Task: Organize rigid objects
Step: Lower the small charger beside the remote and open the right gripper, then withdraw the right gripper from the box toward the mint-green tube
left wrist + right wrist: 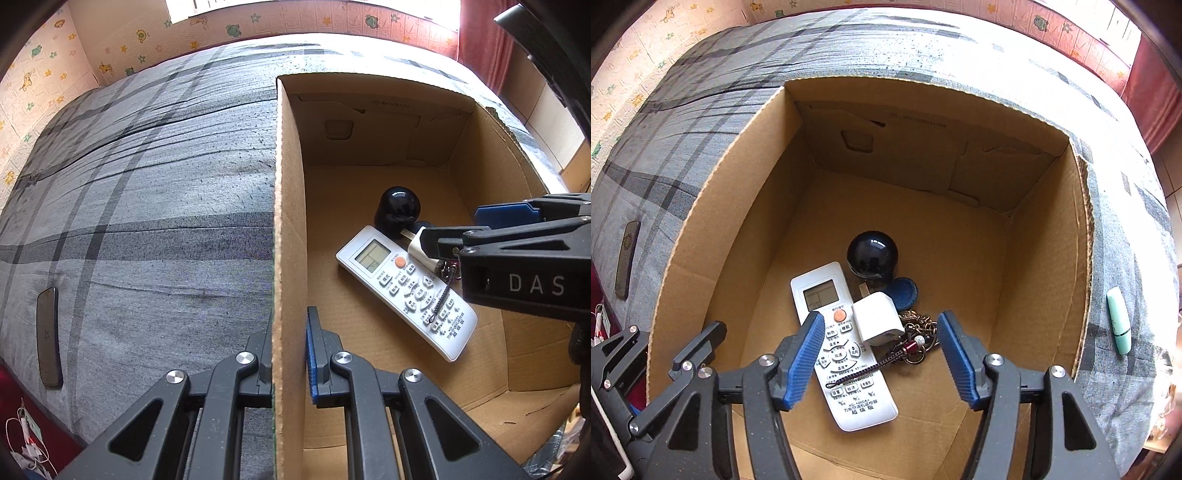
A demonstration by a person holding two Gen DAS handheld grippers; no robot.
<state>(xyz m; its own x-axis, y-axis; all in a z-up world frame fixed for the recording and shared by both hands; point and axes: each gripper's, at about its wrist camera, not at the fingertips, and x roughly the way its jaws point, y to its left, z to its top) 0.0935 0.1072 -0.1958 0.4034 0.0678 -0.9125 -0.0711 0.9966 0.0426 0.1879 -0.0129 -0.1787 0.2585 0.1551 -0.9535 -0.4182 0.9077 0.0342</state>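
An open cardboard box (1045, 236) stands on a grey plaid bed. Inside lie a white remote control (846, 354), a black ball (872, 254), a white charger cube (877, 317), a blue round lid (903, 292) and a key chain (919, 339). My right gripper (879, 354) is open and empty above them, inside the box. In the left wrist view my left gripper (288, 347) straddles the box's left wall (290, 221), one finger on each side, shut on it. The right gripper (480, 229) shows at the right there, over the remote (406, 291).
A dark phone (48, 336) lies on the bed left of the box, also seen in the right wrist view (627, 258). A mint green tube (1118, 321) lies on the bed right of the box. Patterned walls ring the bed; a red curtain (1156, 96) hangs far right.
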